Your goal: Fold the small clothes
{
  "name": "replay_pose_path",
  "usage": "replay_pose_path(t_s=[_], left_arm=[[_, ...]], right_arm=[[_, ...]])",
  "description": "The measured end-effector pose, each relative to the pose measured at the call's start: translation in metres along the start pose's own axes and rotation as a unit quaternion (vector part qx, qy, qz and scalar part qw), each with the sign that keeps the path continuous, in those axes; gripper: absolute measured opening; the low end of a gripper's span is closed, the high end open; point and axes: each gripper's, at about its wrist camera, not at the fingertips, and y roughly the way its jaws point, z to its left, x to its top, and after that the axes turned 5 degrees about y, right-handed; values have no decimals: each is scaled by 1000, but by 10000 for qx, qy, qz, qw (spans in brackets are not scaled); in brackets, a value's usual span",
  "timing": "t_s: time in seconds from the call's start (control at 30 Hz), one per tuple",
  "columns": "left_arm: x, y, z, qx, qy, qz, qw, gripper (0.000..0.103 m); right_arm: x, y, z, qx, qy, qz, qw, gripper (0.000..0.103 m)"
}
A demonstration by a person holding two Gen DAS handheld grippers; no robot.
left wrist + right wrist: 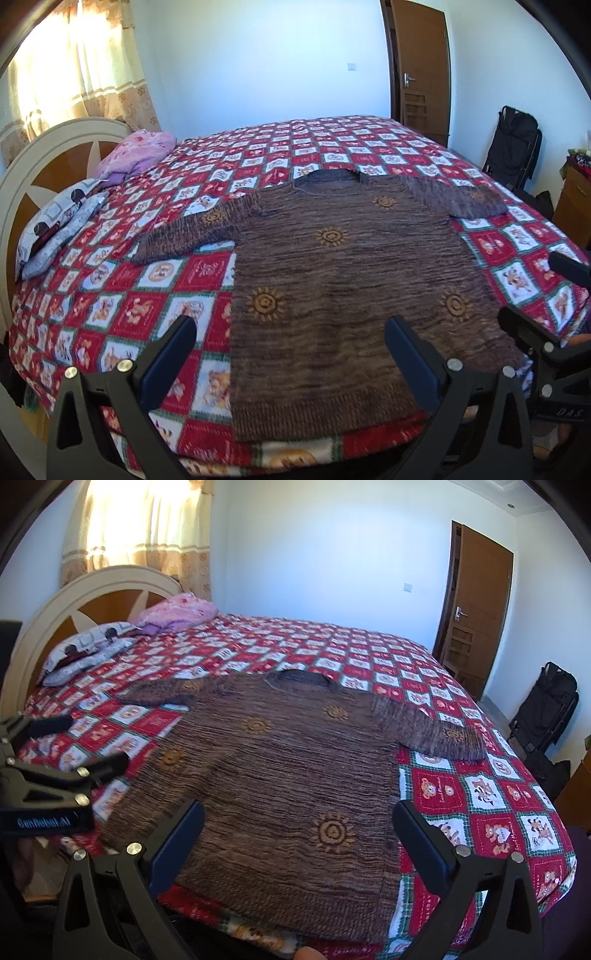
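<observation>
Left gripper (290, 341): fingers wide, holding nothing, hovering over hem at near bed edge. Brown sweater (332, 277): flat on checked bedspread (166, 295), 2 sleeves spread outward, neck away from onlooker. Right gripper (299, 825): fingers wide, holding nothing. Progress judged: garment laid out, 0 folds made; sleeves and body left to fold.

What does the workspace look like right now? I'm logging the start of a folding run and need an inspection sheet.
Surface: bed with red checked cartoon bedspread.
Job's things: brown sweater spread flat, both sleeves out, hem nearest the cameras, unfolded.
Clutter: pink pillow and grey patterned pillow by the headboard.
Grippers: left gripper open over the hem; right gripper open over the hem; neither shown touching.
Cables: nothing seen.
Surroundings: curtained window, brown door, black bag on the floor.
</observation>
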Motion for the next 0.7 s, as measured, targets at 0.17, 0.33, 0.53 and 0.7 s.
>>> replay_pose_path(t_s=[0.17, 0.33, 0.53, 0.7], left_arm=[[10, 23, 3, 44, 79, 134, 9999, 103], [17, 43, 5, 119, 188, 196, 9996, 103], [29, 73, 6, 223, 271, 320, 9989, 103], [40, 101, 4, 203, 335, 426, 9983, 103]], right_arm=[[2, 24, -16, -156, 130, 178, 9996, 102], [8, 42, -31, -242, 212, 227, 9992, 102], [18, 69, -49, -289, 281, 310, 9987, 102], [26, 95, -68, -366, 370, 425, 9977, 102]])
